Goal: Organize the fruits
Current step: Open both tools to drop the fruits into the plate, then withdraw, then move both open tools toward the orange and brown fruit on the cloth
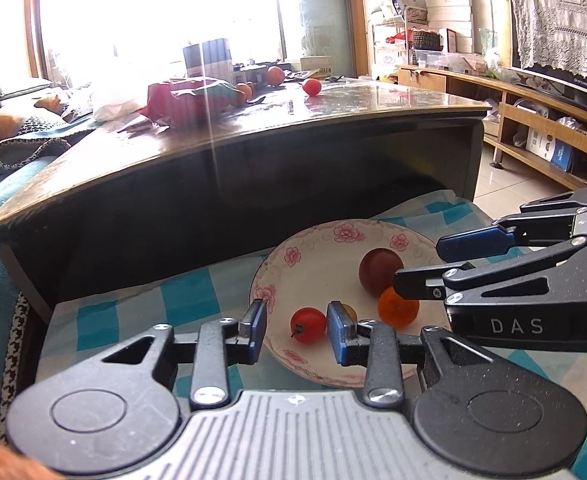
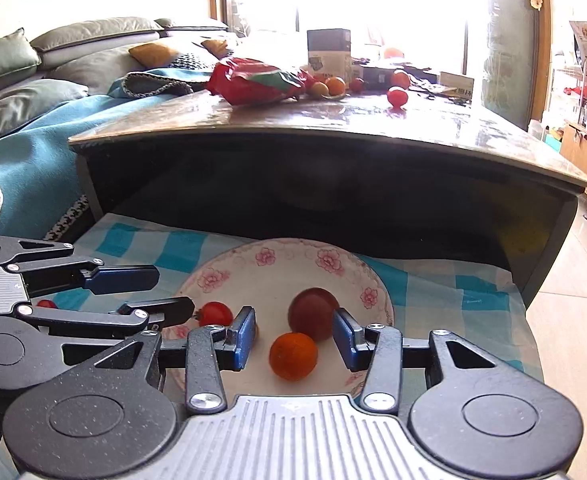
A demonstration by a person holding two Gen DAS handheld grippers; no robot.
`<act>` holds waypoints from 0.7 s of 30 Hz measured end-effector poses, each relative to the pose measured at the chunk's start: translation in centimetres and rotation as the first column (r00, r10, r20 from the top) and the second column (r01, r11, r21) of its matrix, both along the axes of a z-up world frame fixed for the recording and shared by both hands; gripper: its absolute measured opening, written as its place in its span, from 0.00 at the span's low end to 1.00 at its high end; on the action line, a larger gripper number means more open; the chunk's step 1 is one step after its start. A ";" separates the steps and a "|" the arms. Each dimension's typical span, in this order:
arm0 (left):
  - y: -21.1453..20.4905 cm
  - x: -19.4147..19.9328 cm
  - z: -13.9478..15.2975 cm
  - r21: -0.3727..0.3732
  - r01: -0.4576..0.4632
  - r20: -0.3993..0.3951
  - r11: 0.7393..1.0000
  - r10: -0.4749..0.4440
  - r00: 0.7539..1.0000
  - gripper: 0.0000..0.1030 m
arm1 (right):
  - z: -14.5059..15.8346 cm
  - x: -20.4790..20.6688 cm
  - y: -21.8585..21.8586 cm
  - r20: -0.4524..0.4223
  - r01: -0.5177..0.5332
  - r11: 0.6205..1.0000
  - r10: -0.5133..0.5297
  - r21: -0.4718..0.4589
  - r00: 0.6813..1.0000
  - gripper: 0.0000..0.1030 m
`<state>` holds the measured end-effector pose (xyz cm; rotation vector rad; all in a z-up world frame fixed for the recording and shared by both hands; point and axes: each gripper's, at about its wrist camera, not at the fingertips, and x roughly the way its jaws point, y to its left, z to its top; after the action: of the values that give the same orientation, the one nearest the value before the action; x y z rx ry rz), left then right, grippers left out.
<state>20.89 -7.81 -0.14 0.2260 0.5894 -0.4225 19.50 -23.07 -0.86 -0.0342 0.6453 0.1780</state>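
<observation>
A floral-rimmed plate (image 1: 293,258) sits on a blue-and-white checked cloth (image 1: 197,300), at the cloth's far edge against the front of a dark coffee table (image 1: 253,184). On the plate lie a cherry tomato (image 1: 308,325), a dark red plum (image 1: 379,271) and a small orange (image 1: 397,307), the orange touching the plum.

The left tool (image 1: 296,326) is open over the plate's near rim, empty, its right pad just beside the tomato. The right tool (image 2: 293,336) is open wide and also empty, with the orange and plum between its fingers.

More fruit and a red bag (image 2: 253,80) lie along the table's far edge.
</observation>
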 end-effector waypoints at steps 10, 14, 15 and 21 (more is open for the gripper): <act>1.5 -3.1 0.8 -0.014 -0.004 -0.029 1.000 0.003 1.000 0.42 | 0.9 -2.9 1.6 -0.024 -0.035 0.999 0.035 0.002 0.999 0.37; 2.1 -4.5 0.7 -0.013 -0.002 -0.054 1.000 0.001 0.999 0.42 | 1.0 -4.1 2.1 -0.038 -0.046 0.999 0.046 0.010 0.998 0.37; 2.2 -4.9 0.6 -0.012 0.001 -0.064 1.000 -0.002 0.998 0.42 | 0.9 -4.5 2.2 -0.046 -0.048 0.999 0.049 0.015 0.998 0.37; 4.1 -7.5 -0.5 0.020 -0.013 -0.143 1.000 0.016 0.990 0.42 | 0.4 -6.7 2.8 -0.095 -0.064 0.998 0.066 0.025 0.993 0.37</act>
<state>13.35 -3.75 -0.62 0.2106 0.7360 -0.4217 12.84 -20.27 -0.50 -0.0255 0.7379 0.2510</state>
